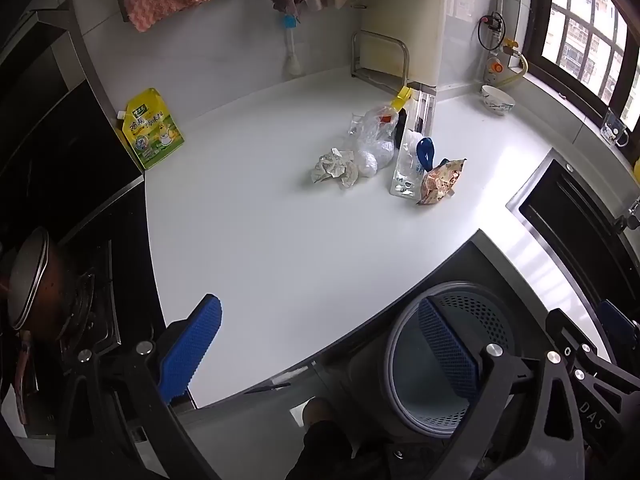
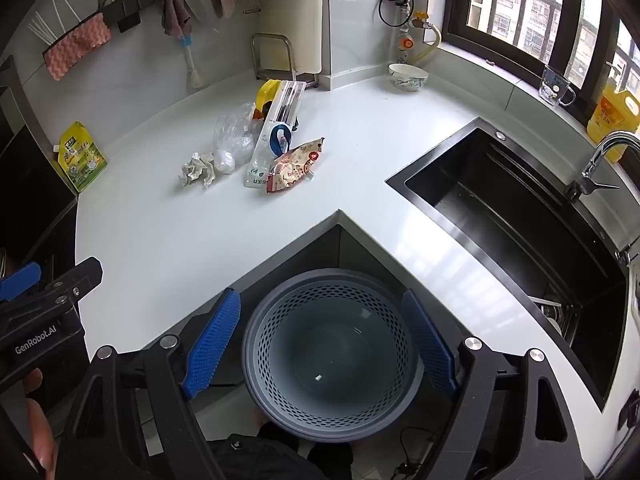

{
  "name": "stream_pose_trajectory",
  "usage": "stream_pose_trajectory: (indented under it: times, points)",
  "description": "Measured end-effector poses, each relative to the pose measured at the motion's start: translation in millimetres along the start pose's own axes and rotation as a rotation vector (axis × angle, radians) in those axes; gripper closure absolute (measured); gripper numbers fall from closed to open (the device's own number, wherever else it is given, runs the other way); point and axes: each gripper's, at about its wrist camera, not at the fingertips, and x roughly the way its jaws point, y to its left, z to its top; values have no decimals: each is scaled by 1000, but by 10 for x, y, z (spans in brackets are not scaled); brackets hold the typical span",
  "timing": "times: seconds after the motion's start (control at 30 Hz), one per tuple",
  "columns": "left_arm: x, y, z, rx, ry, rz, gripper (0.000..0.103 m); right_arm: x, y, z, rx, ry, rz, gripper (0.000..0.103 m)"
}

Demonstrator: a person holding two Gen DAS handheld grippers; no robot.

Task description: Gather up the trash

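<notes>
Trash lies in a cluster mid-counter: crumpled paper (image 1: 334, 166) (image 2: 197, 170), a white wad (image 1: 366, 164) (image 2: 224, 162), a clear plastic bag (image 1: 376, 130) (image 2: 234, 132), a clear blister pack with a blue piece (image 1: 410, 168) (image 2: 268, 148), and a printed snack wrapper (image 1: 440, 182) (image 2: 296, 164). A grey perforated bin (image 1: 432, 364) (image 2: 332, 352) stands on the floor in the counter's inner corner. My left gripper (image 1: 320, 344) is open and empty over the counter's front edge. My right gripper (image 2: 320, 344) is open and empty above the bin.
A yellow-green seasoning pouch (image 1: 154, 130) (image 2: 82, 156) leans at the left by the stove with a pan (image 1: 32, 280). A black sink (image 2: 520, 216) and tap (image 2: 600, 160) lie right. A bowl (image 2: 408, 75), a glass mug (image 2: 556, 86) and an oil jug (image 2: 612, 116) stand near the window.
</notes>
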Motion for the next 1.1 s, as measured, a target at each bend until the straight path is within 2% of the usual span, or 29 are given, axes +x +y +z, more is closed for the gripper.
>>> stream_pose_trajectory:
  times: [1.1]
  points:
    - [21,22,8,3,-1,11,6,19,-29,18,13,5,13,23]
